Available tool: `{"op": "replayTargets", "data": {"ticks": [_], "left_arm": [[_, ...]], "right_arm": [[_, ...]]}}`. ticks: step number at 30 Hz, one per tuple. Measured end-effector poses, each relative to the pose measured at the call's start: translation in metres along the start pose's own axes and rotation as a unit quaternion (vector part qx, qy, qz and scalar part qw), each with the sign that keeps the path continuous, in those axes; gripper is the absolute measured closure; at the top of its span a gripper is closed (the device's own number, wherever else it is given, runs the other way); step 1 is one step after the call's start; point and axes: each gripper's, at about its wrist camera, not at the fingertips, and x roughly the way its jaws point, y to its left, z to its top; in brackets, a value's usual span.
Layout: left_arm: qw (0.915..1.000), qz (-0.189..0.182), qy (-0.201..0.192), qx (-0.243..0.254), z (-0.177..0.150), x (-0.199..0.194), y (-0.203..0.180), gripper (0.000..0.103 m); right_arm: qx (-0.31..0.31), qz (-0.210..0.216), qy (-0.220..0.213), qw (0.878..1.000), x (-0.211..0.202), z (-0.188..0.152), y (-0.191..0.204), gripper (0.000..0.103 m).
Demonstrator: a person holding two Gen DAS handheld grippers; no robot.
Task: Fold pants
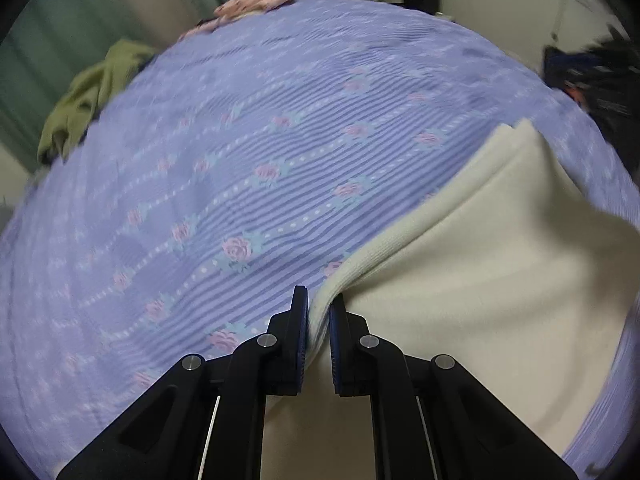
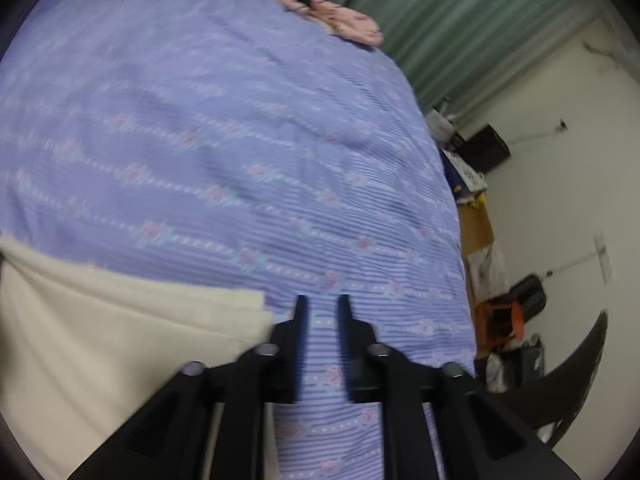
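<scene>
Just pants (image 1: 460,280) within left hand-held gripper (image 1: 319,304)

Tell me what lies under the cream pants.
The cream pants rest on a purple floral bedspread, which shows around them. Whatever lies beneath their middle is covered by the fabric.

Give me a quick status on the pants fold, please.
Left gripper shut on cream pants edge. Right gripper open, empty, over purple bedspread. Nothing blocking.
</scene>
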Motion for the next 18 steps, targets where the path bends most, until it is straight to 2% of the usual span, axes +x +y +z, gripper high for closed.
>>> {"op": "replayTargets", "data": {"ticks": [1,2,4,5,6,8,10,13,16,18], "left_arm": [[1.0,-0.002,0.003,-0.009,0.001,0.003,0.002,0.091],[0.9999,0.0,0.009,-0.014,0.001,0.005,0.002,0.089],[0.9998,0.016,0.009,-0.011,0.003,0.0,-0.005,0.08],[0.9997,0.024,-0.001,-0.007,0.006,-0.005,-0.007,0.068],[0.9993,0.03,-0.021,0.0,0.01,-0.015,-0.01,0.045],[0.9973,0.02,-0.069,0.014,0.022,-0.037,-0.019,0.024],[0.9952,-0.013,-0.086,0.045,0.038,-0.052,-0.038,0.024],[0.9886,-0.048,-0.091,0.109,0.061,-0.056,-0.083,0.024],[0.9813,-0.069,-0.083,0.16,0.075,-0.046,-0.127,0.024],[0.9795,-0.074,-0.078,0.171,0.081,-0.035,-0.148,0.025]], "right_arm": [[0.016,0.019,-0.006,1.0,-0.005,-0.003,-0.007,0.064],[0.028,0.04,-0.016,0.999,-0.012,-0.008,-0.015,0.056],[0.037,0.055,-0.028,0.997,-0.026,-0.024,-0.025,0.052],[0.037,0.054,-0.033,0.997,-0.033,-0.035,-0.028,0.052],[0.037,0.056,-0.037,0.997,-0.039,-0.043,-0.03,0.051],[0.051,0.062,-0.041,0.996,-0.053,-0.073,-0.036,0.051],[0.083,0.077,-0.048,0.992,-0.059,-0.099,-0.043,0.049],[0.15,0.112,-0.033,0.982,-0.066,-0.145,-0.047,0.047],[0.195,0.129,-0.016,0.972,-0.063,-0.175,-0.04,0.047],[0.229,0.156,-0.002,0.961,-0.058,-0.192,-0.036,0.047]]}}
